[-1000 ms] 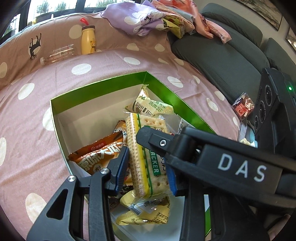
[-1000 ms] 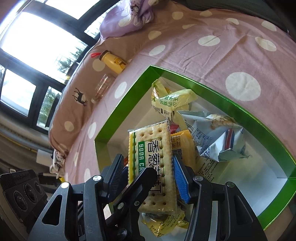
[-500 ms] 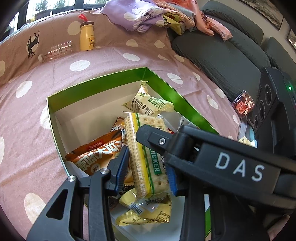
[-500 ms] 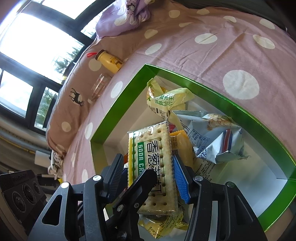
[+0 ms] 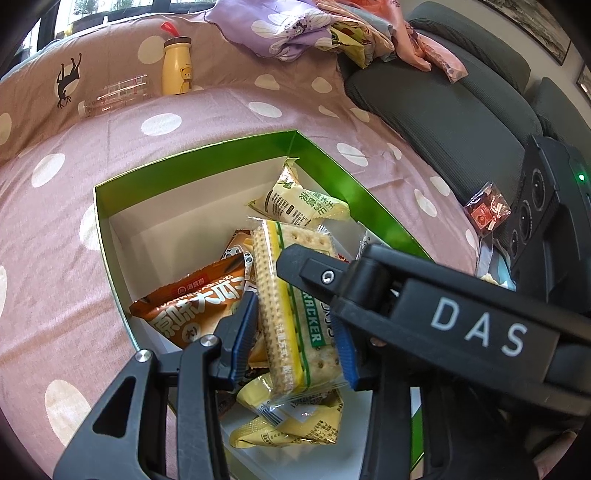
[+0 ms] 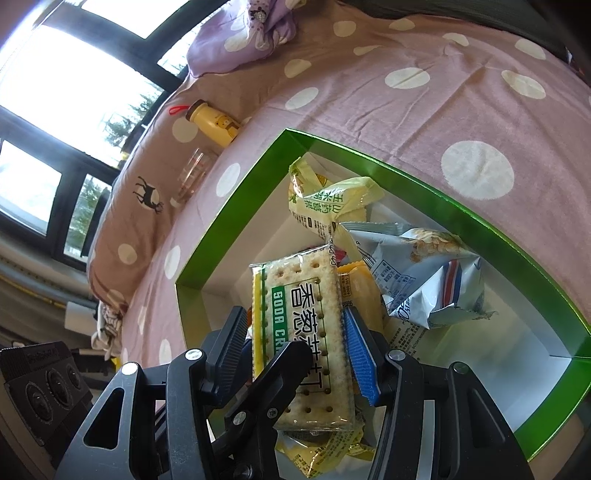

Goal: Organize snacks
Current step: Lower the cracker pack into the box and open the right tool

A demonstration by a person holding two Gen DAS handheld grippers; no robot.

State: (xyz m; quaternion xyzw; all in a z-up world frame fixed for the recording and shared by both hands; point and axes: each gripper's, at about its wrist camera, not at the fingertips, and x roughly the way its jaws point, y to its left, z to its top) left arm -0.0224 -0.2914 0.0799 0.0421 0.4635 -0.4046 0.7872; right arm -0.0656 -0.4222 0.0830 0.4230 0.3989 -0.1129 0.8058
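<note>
The cracker pack (image 5: 295, 306) stands over the green box (image 5: 192, 162), above the other snacks. Your left gripper (image 5: 291, 339) is opening around it, a gap at the left pad and the right pad touching. Your right gripper (image 6: 295, 350) pinches the same pack at mid-width across its sides.

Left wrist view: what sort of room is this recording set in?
Probably a living room at home: a grey sofa, a polka-dot cover spread over a soft surface by the windows, and loose bedding piled behind.
</note>
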